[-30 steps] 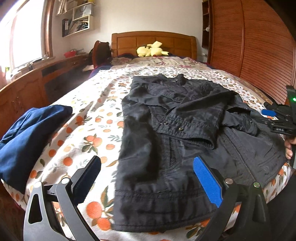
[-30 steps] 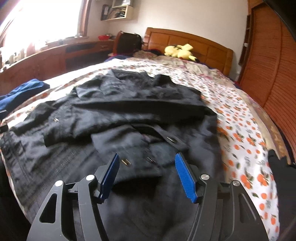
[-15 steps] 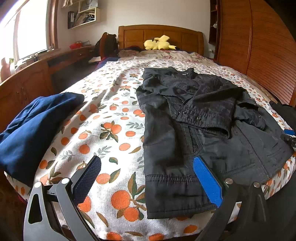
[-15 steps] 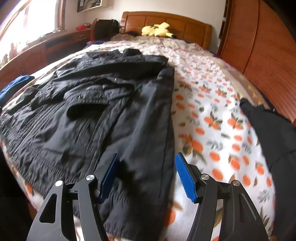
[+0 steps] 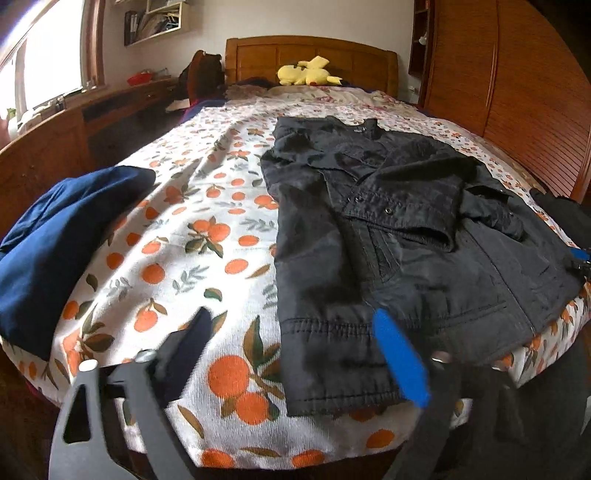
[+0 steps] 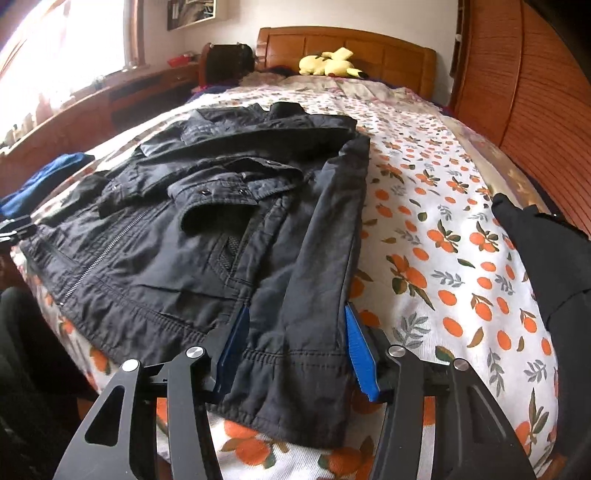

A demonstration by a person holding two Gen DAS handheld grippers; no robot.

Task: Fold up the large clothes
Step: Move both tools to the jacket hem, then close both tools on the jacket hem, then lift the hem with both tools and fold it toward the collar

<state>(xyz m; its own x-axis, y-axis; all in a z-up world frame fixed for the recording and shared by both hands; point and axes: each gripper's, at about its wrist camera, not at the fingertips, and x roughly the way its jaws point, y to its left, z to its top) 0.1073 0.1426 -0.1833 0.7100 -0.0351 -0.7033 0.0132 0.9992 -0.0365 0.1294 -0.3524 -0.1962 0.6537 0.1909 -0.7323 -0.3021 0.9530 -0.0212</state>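
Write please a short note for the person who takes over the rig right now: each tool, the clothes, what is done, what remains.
Left tool: closing around the near left hem corner of the black jacket, pads not yet pressing.
Right tool: closing, the near right hem corner between its pads.
Jacket lies flat on the bed, both sleeves already folded across the chest.
Blue garment lies at the left edge.
Left: probably grip both corners and fold the hem toward the collar.

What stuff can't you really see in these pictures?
- Left gripper: closing, fingers smeared by motion blur in the left wrist view; whether they touch the black jacket is unclear.
- Right gripper: closing around the jacket's hem corner; pad contact hidden by cloth.
- Dark garment: cut off by the right edge.
- Shelf items: too small.
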